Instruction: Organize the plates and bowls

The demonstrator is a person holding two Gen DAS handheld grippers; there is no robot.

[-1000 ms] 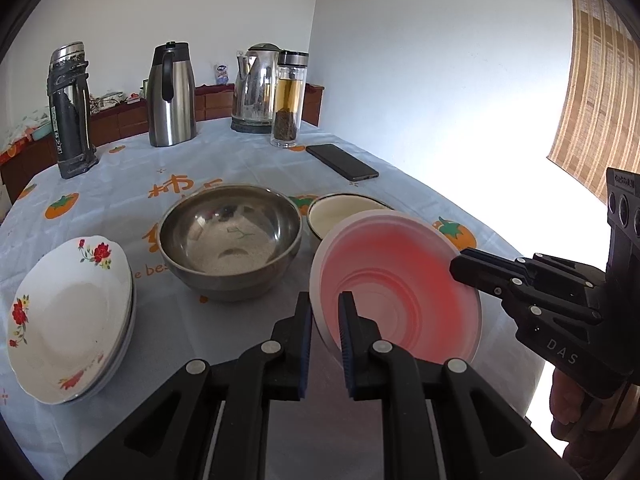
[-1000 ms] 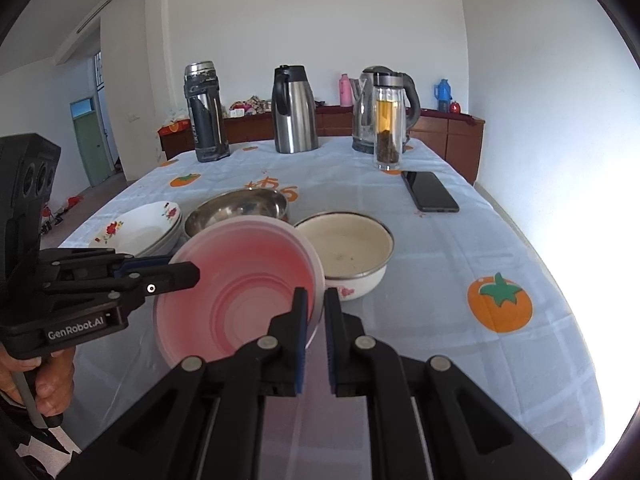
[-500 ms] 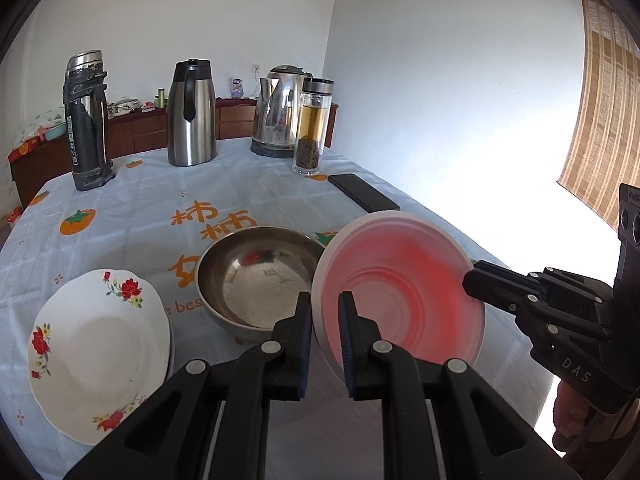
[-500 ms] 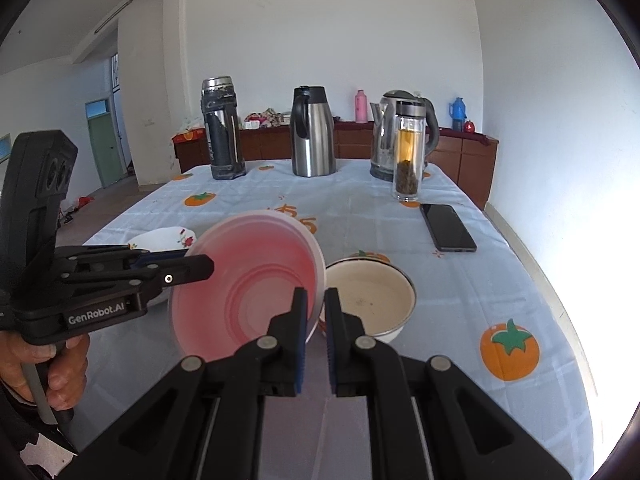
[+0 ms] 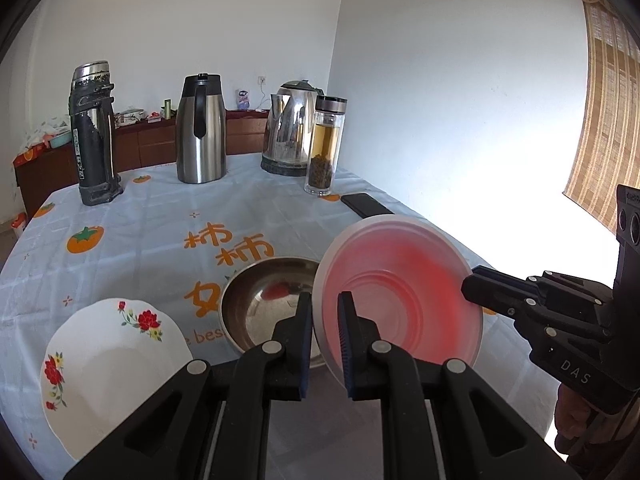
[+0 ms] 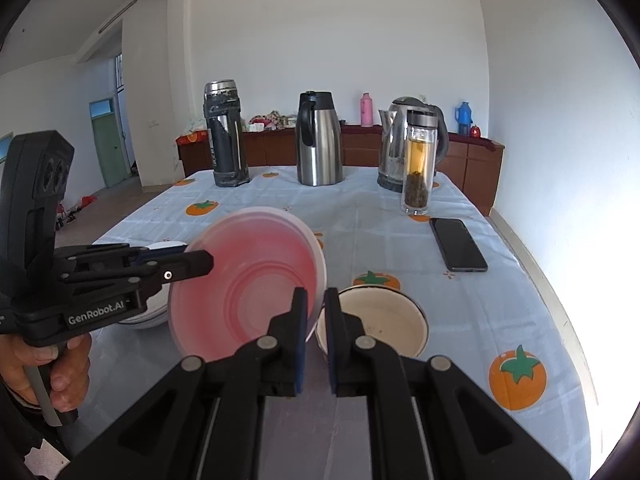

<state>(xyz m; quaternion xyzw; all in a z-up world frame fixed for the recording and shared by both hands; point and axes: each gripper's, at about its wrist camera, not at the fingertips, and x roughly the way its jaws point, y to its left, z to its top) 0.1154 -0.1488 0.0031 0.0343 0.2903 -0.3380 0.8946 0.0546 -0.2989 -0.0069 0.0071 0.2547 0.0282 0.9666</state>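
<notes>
White walls rise behind a tabletop [image 5: 160, 220] covered by a pale blue cloth printed with orange fruit. Both tongs hold 1 pink bowl [image 5: 400, 296] up in the air, tilted on edge above the cloth. Left tongs [image 5: 325, 332] are pinched on its near left rim; right tongs [image 6: 316, 320] are nipped on the opposite rim, jaws nearly closed on the thin edge. Just left of the pink bowl sits a steel bowl [image 5: 256, 304], and farther left a flowered white plate [image 5: 112, 364]. In the right wrist view a cream enamel bowl [image 6: 384, 320] rests on the cloth just below and right of the pink bowl. At the far side stand 2 flasks, a kettle [image 5: 290, 128], a tea bottle [image 5: 325, 148] and a phone [image 6: 458, 244].
</notes>
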